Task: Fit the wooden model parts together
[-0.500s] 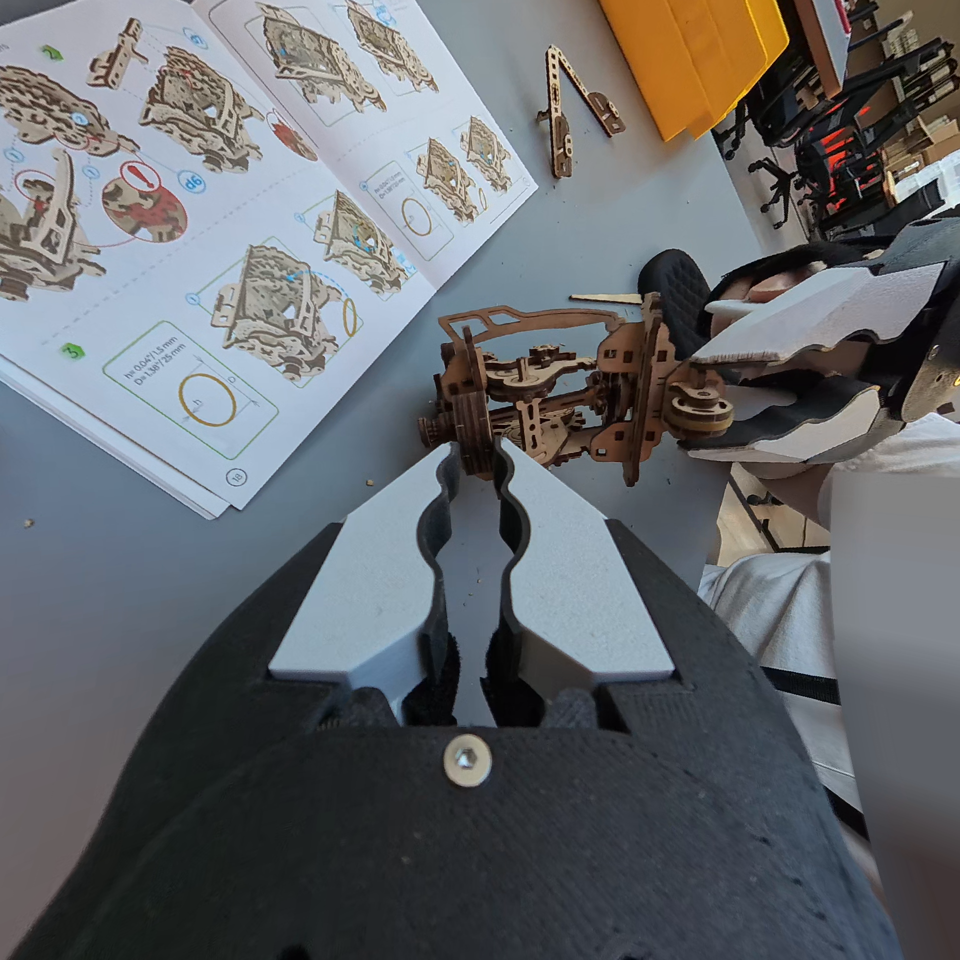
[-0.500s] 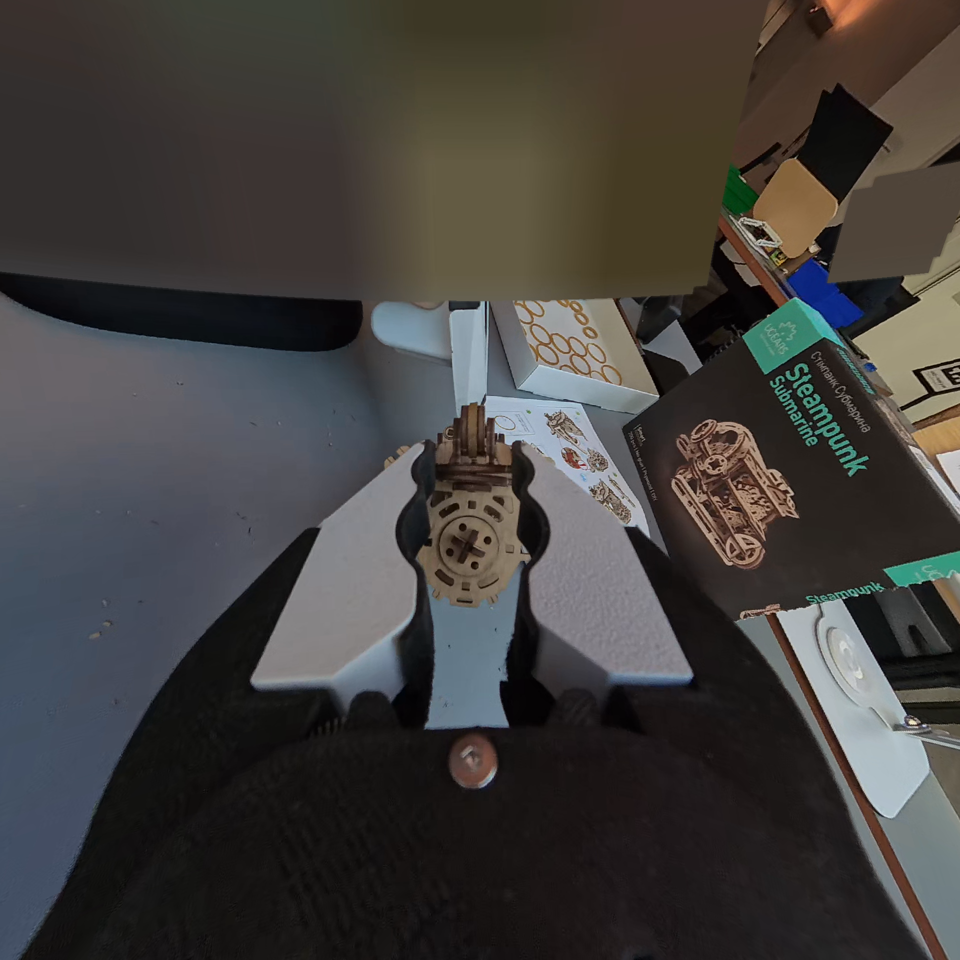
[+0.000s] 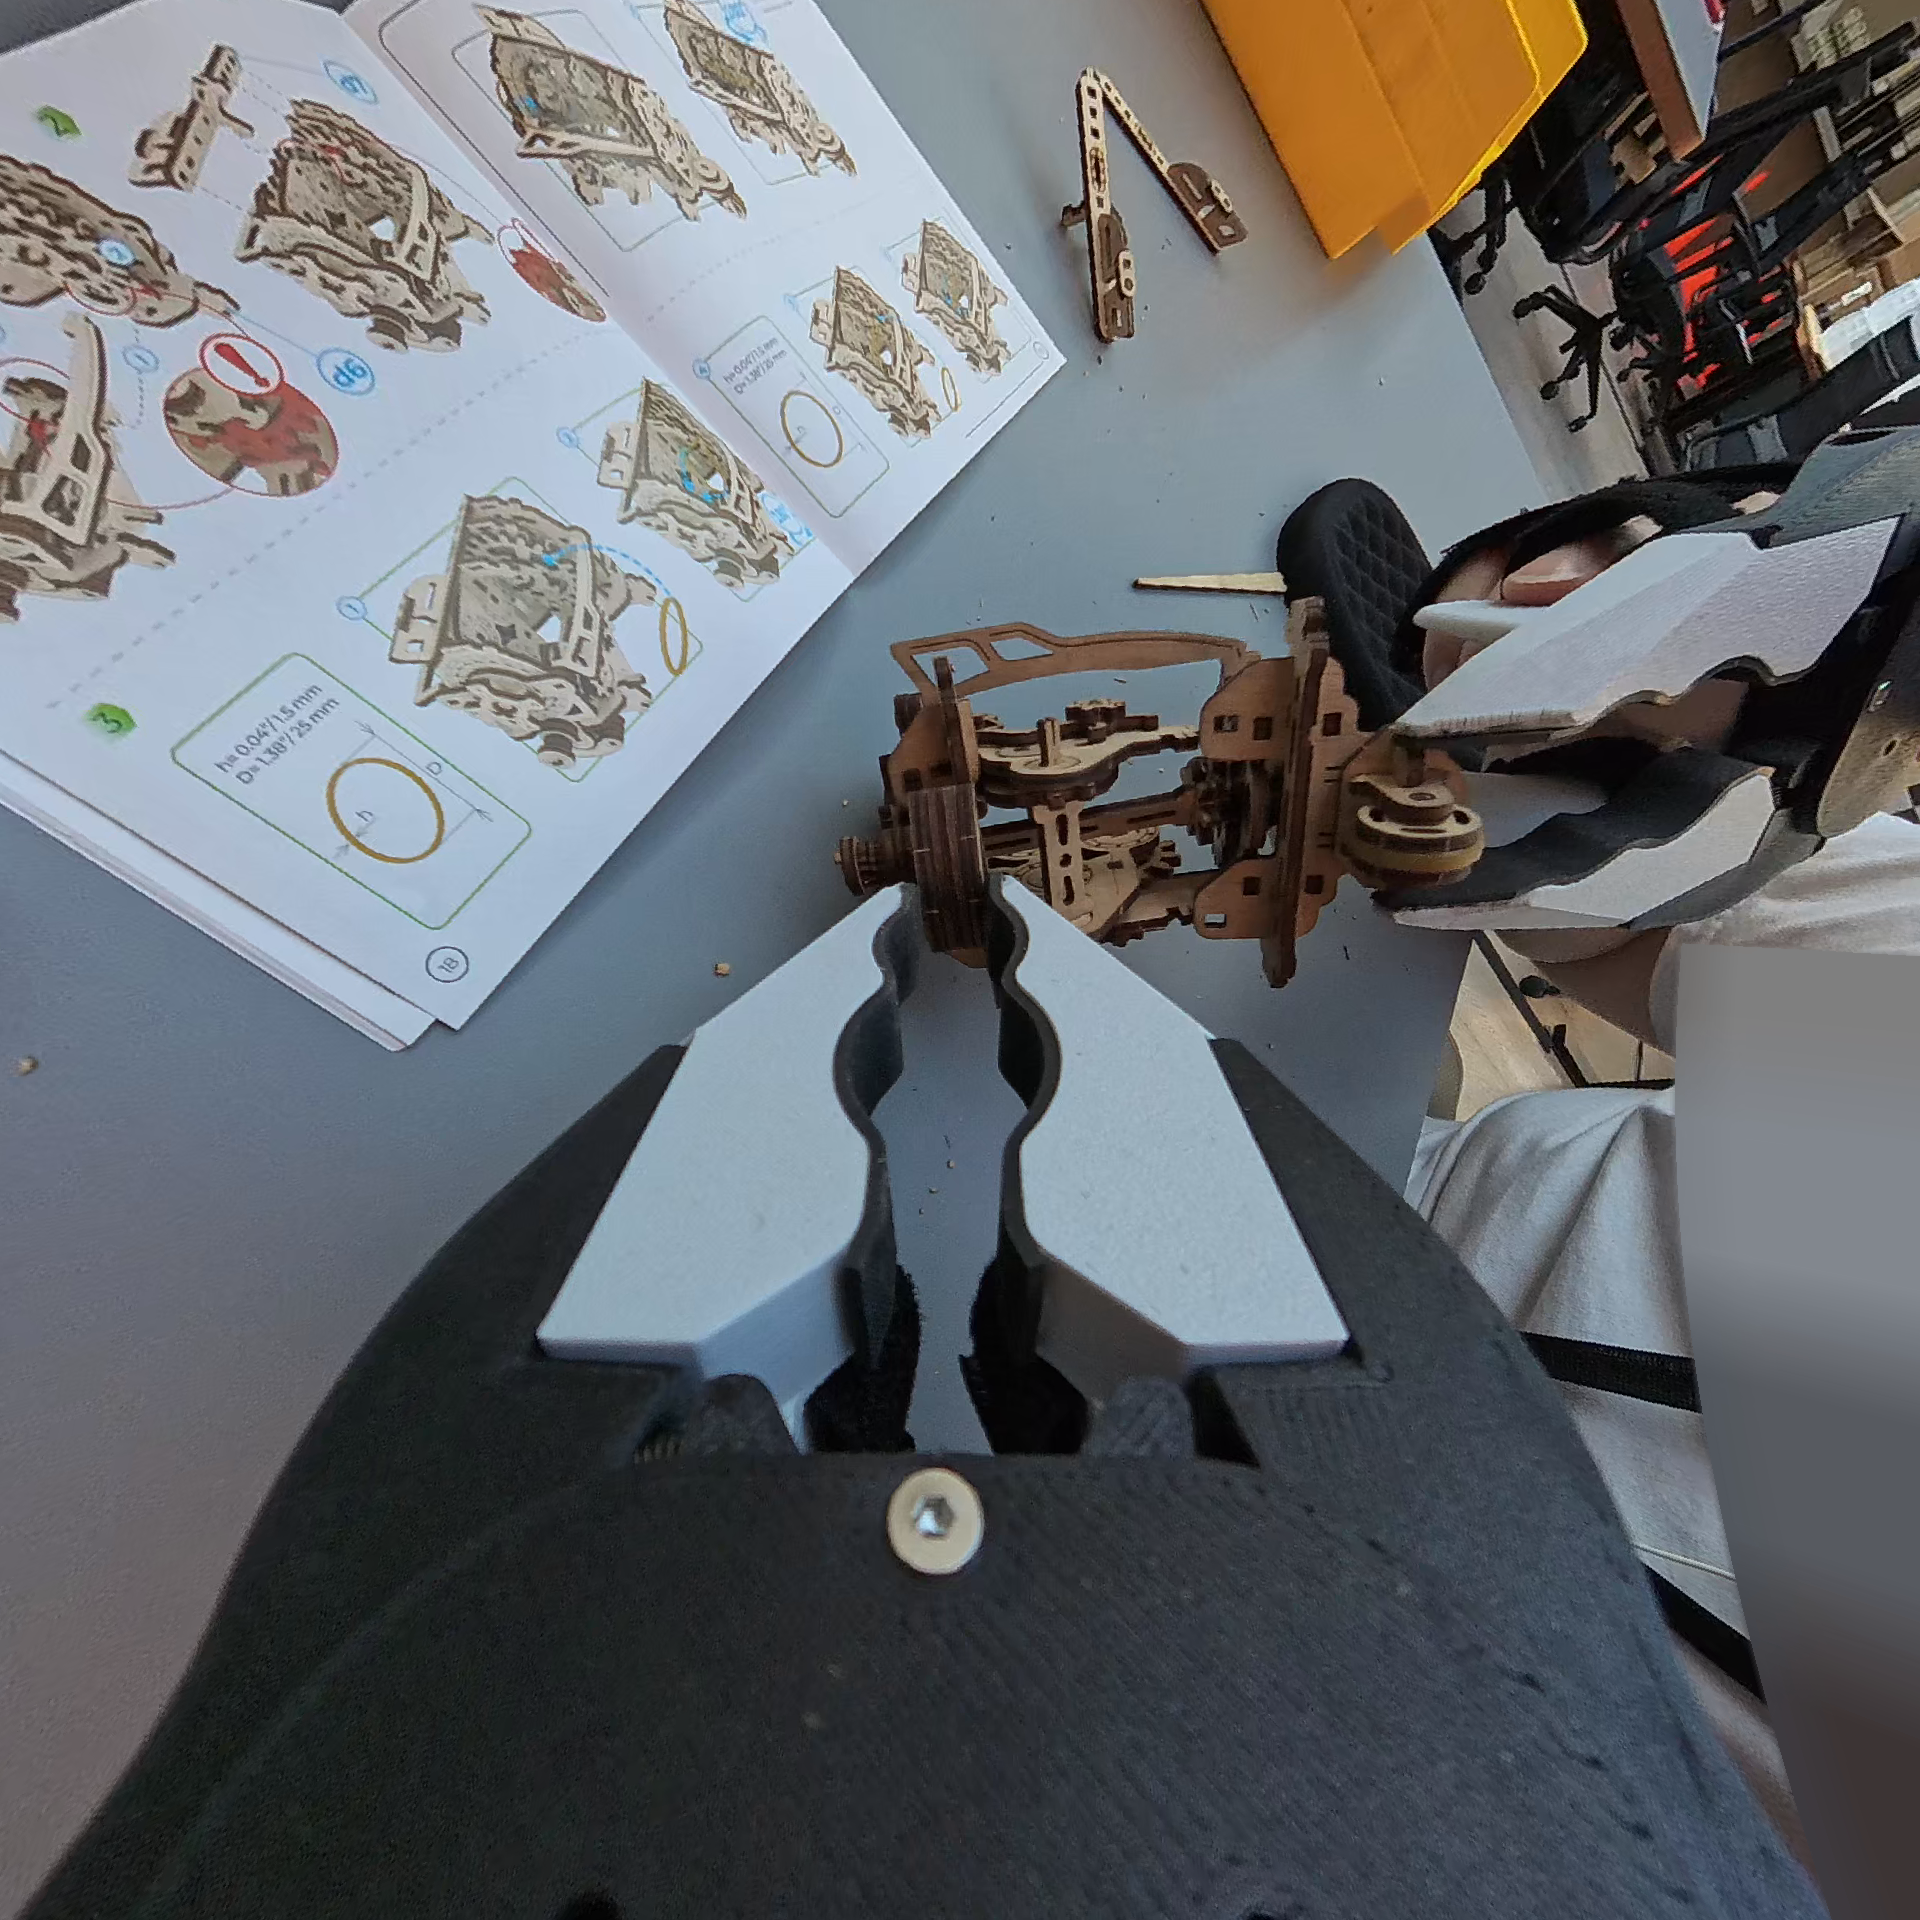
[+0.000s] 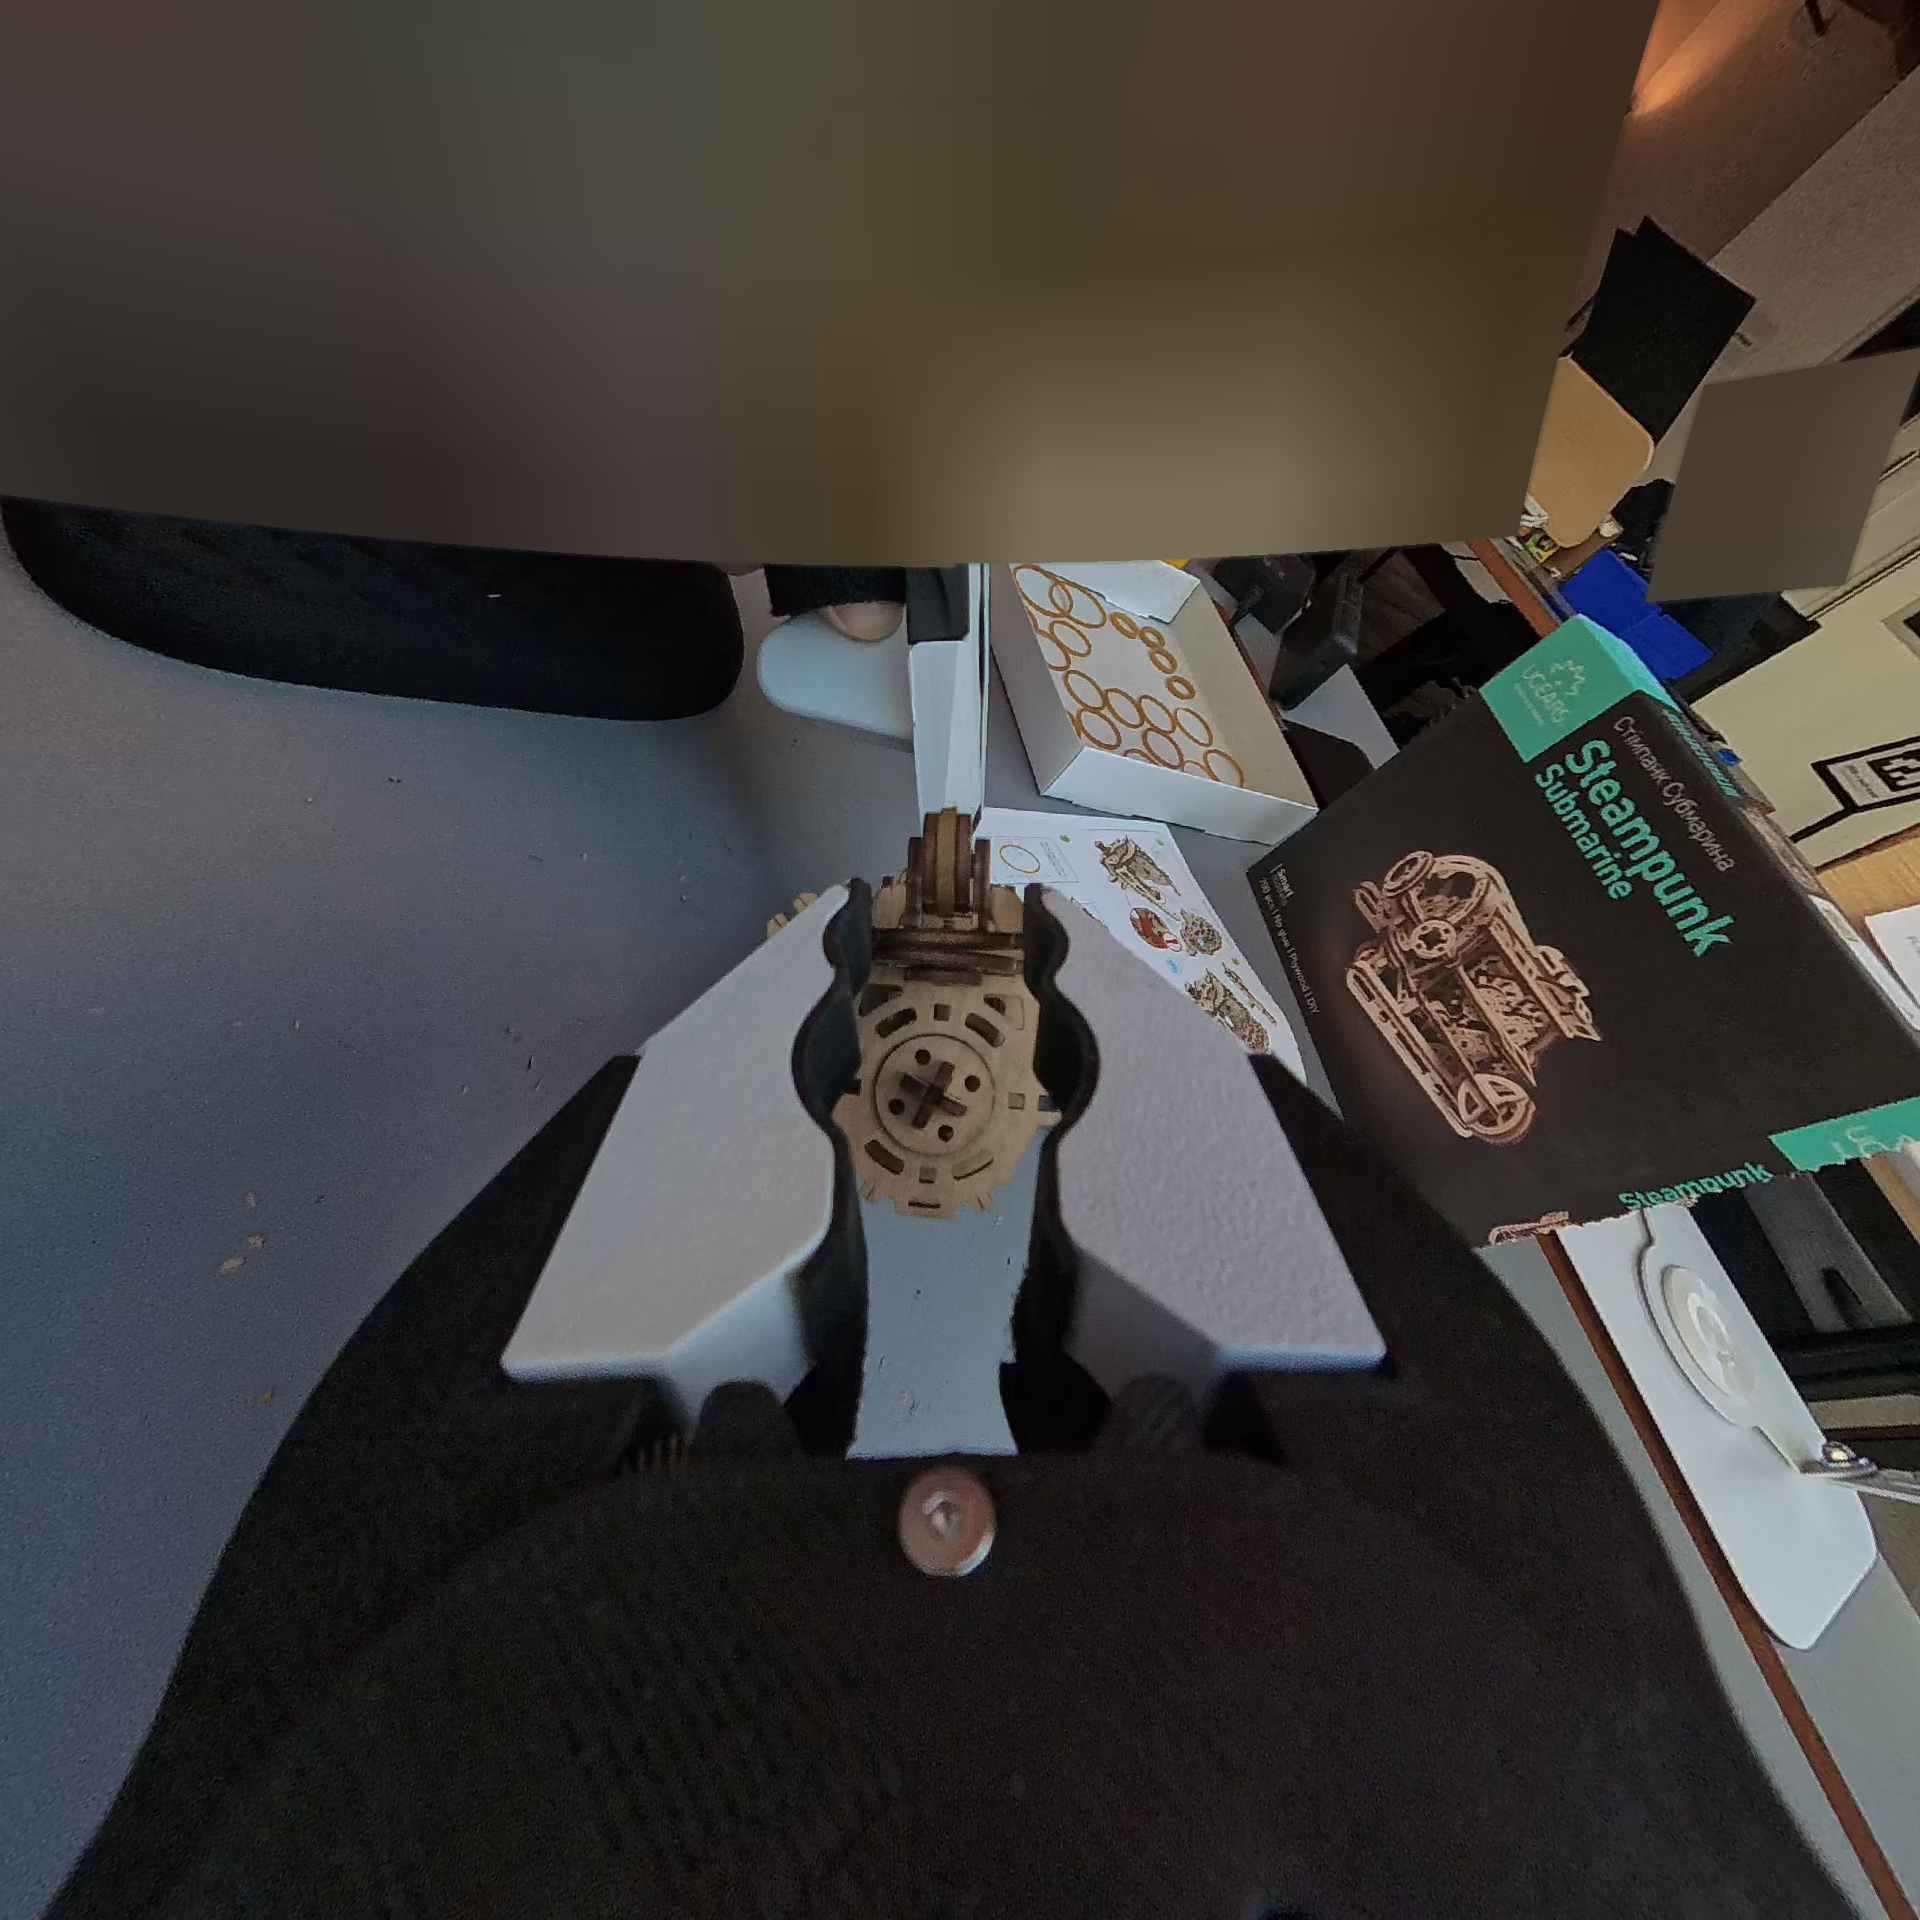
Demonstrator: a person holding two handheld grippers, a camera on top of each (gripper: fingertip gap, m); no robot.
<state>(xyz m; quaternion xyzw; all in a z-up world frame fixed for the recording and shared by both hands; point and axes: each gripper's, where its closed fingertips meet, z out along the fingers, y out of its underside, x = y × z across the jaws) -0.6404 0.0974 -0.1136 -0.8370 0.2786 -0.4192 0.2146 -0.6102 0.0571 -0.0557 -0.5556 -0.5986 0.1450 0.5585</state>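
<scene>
While the wooden model hangs over the table, the left gripper pinches one end and the right gripper clamps the other; fitting is apparently mid-step, needing steady pressing.

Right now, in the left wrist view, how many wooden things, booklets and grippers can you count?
Wooden things: 3 (the model, a hinged strip piece, a thin stick)
Booklets: 1 (the open instruction booklet)
Grippers: 2 (the left gripper and the right gripper, both shut on the model)
Total: 6
</scene>
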